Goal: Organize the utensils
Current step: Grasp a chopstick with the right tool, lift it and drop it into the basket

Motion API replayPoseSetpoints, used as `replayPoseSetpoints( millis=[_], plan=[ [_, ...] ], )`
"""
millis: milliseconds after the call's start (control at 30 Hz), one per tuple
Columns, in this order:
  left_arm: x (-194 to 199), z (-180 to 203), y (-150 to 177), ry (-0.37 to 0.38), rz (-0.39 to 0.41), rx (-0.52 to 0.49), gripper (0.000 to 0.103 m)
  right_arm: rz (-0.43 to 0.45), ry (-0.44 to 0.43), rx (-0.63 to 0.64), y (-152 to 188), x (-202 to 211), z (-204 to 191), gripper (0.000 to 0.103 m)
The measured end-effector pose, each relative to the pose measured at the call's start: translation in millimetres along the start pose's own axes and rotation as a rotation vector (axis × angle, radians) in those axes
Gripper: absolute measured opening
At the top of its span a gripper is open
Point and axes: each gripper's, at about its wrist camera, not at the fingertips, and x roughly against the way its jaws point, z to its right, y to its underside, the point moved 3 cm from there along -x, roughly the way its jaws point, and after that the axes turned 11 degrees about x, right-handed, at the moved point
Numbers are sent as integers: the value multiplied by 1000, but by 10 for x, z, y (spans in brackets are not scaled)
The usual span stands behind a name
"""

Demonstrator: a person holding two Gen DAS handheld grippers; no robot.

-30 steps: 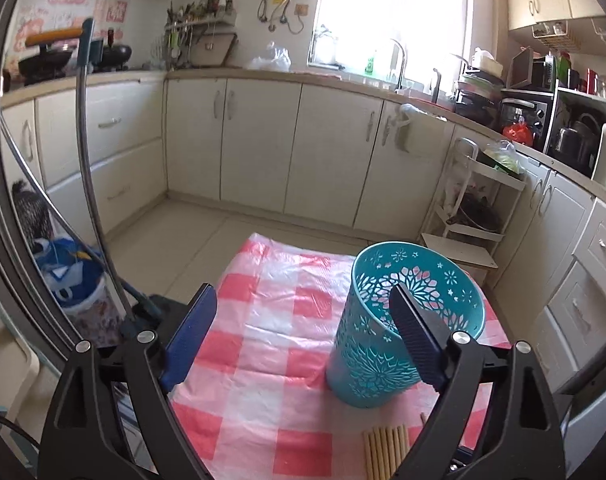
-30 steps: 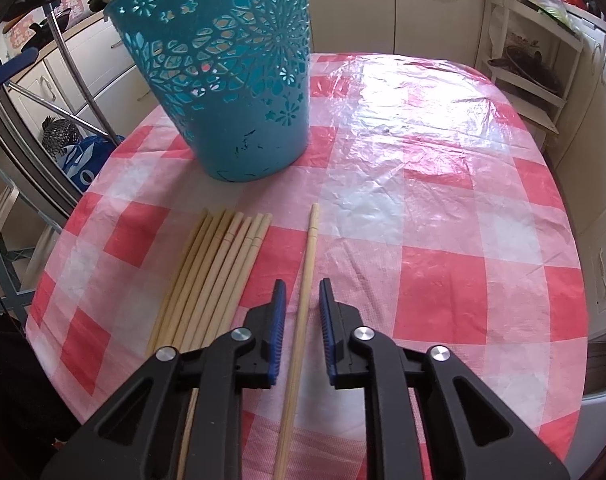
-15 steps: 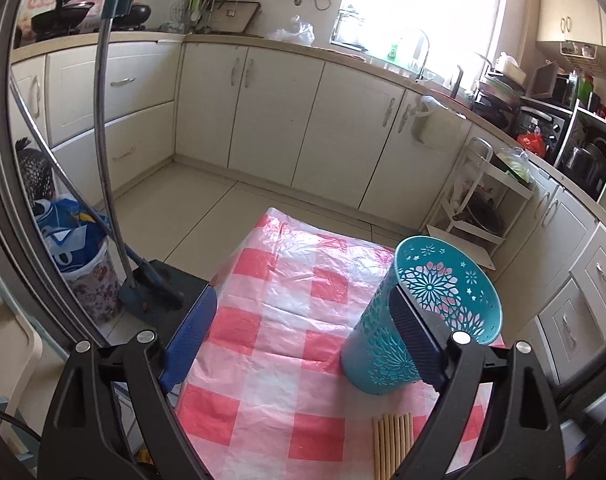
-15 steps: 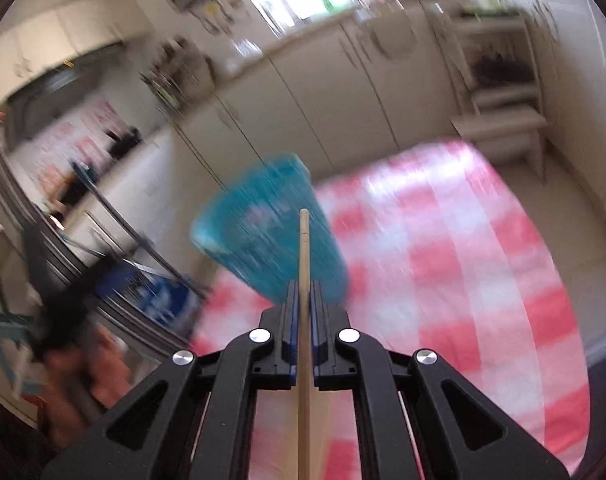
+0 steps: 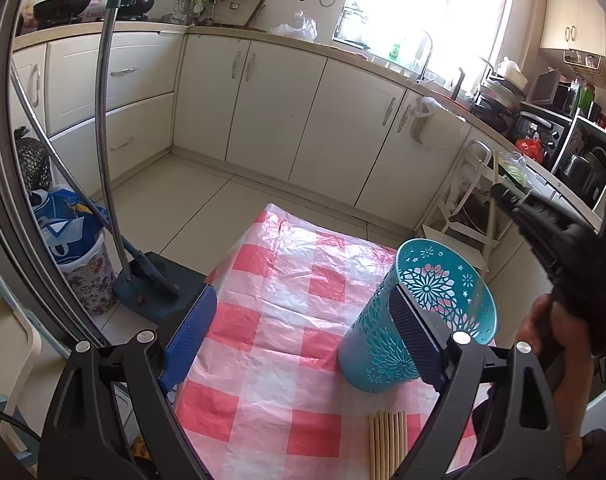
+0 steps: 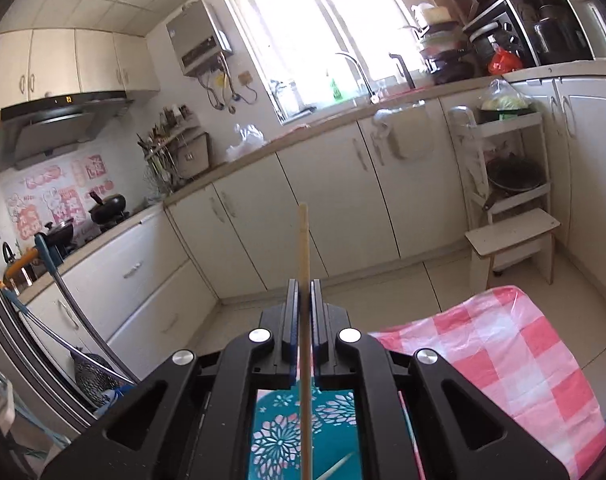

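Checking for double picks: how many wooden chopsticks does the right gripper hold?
1: a pale wooden chopstick pinched in the right gripper, over the teal cut-out holder. None seems hidden.

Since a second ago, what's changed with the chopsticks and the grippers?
The right gripper closed on the single chopstick, lifted it off the tablecloth and now holds it above the teal holder. The left gripper stayed open; the bundle stayed put.

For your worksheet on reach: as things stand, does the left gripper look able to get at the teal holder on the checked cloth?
Probably yes. The left gripper is open, the teal holder stands upright just ahead, behind its right finger, and nothing blocks the way.
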Motion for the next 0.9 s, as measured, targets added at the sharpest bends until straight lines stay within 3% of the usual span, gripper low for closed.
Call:
replayPoseSetpoints(
  millis=[133,267,467,600,733,900],
  plan=[
    [-18,-15,6,-1,-11,1,84,-49,-1,23,166,-12,41,9],
    [-29,8,45,-7,-18,-9,84,-91,-17,42,309,70,33,21],
    [-15,64,92,-10,-15,-38,85,-74,-37,121,332,611,-30,32],
    [25,120,129,-11,-3,-67,85,-94,-31,156,512,1031,-11,33],
    [48,152,178,-12,-1,-84,86,-195,-22,226,965,1282,-28,33],
    [46,189,259,-20,-4,-110,87,-346,-18,222,1476,1221,56,32]
  ],
)
